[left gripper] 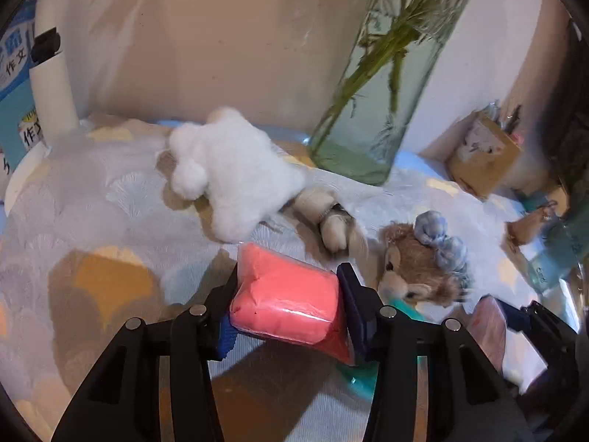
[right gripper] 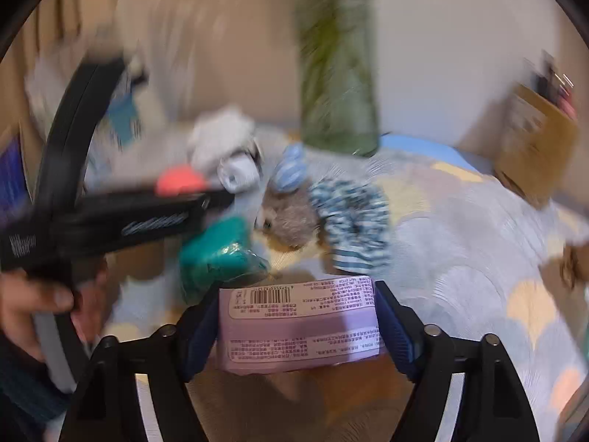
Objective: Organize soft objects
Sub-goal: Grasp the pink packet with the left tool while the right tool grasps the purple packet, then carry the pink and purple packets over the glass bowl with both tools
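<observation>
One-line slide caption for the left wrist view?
Left hand-held gripper clamps a pink wrapped block above a patterned cloth strewn with plush toys.

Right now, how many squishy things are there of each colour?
Pink packet, in the left gripper: 1
Purple packet, in the right gripper: 1
Teal packet: 1
White fluff: 1
Brown plush toy: 1
Total: 5
</observation>
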Motion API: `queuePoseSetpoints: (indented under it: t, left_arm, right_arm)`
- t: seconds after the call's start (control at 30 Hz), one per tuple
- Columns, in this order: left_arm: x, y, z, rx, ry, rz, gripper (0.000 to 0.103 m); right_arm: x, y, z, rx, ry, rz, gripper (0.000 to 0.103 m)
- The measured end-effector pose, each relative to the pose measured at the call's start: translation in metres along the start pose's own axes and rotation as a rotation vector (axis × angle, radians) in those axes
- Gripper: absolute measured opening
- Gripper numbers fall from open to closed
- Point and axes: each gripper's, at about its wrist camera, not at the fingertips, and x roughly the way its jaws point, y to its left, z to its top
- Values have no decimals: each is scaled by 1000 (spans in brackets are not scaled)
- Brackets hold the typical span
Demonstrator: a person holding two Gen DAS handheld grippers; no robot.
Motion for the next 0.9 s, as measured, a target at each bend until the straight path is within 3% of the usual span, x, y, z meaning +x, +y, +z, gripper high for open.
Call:
queuePoseSetpoints:
  t: [0.07,0.17,0.3,0.53,0.77,0.9]
  left_arm:
    - [-13,-3,-2,31,-30,11,45]
    - [-35,-16,1,35,-74,-37,45]
    - [-72,-44,-10,91,-149,-18,45]
    - [-117,-116,-43,258,-167,-75,45]
    - [-156,-207,-74,445,-170,-271,45]
    - [-165,-251,-83,514,-175,-334,45]
  right_arm:
    - [-16,-6,-5,7,-41,3,75]
    - [-37,-8,-7,34,-89,35,75]
    - [-61,-8,-10,78,-132,93,75]
    - [-127,-5,-43,128,-180,146,76]
    - [-208,-34,-107,163,-263,45,76]
    - [-251,-54,-133,205,-301,-27,76]
